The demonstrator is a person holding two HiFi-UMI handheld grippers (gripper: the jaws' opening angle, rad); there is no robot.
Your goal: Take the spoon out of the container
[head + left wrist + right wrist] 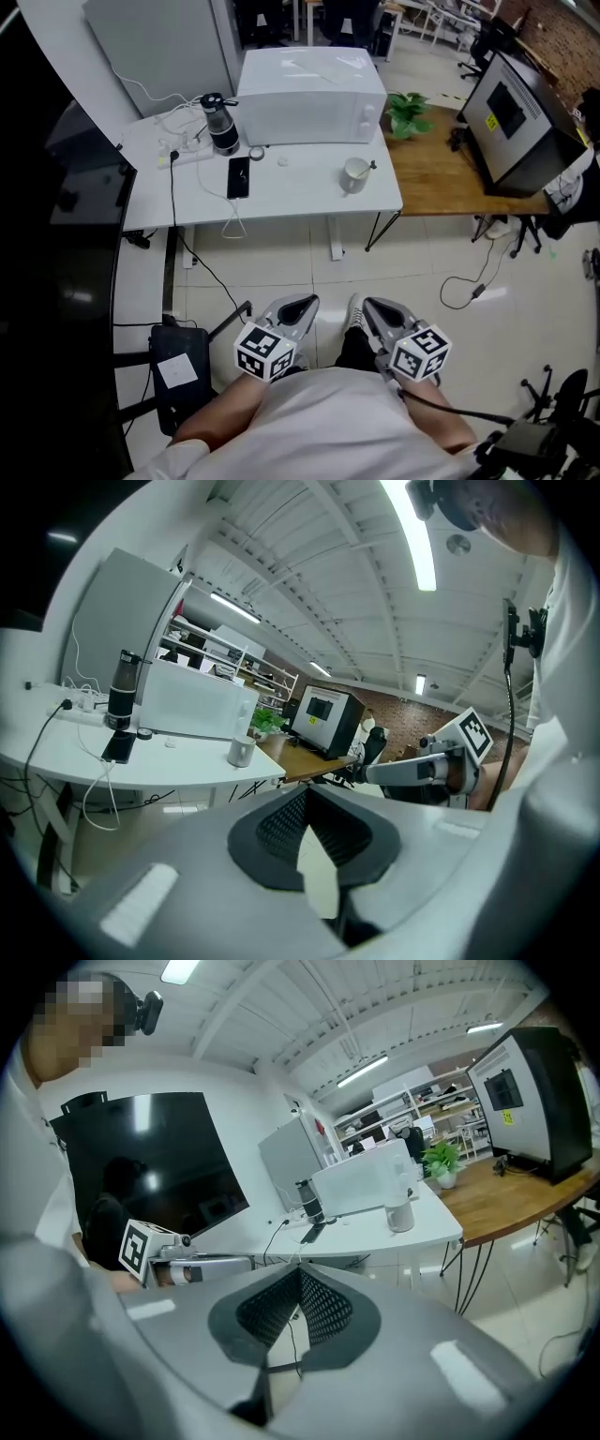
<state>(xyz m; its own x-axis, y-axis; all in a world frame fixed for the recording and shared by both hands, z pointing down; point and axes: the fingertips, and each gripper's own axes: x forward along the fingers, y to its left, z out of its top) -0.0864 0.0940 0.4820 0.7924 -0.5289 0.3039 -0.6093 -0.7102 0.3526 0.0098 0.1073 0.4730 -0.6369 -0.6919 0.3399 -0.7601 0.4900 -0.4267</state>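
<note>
Two grippers hung empty by the body, left gripper [296, 311] and right gripper [379, 315], both jaws pressed together. Well apart, the spoon [371, 166] stood in the container [353, 176] on the white surface [291, 195]. It was probably light, stiff and slippery, best pinched high on its handle.

Ahead of you a white counter [300, 192] stands on a pale tiled floor [394, 281], with a wooden table [436, 183] touching its right end. A large glossy dark panel [84, 281] fills your left side. A brick wall [562, 37] runs beyond the table, and long strip lights [417, 536] glow on the white beamed ceiling [309, 564].
</note>
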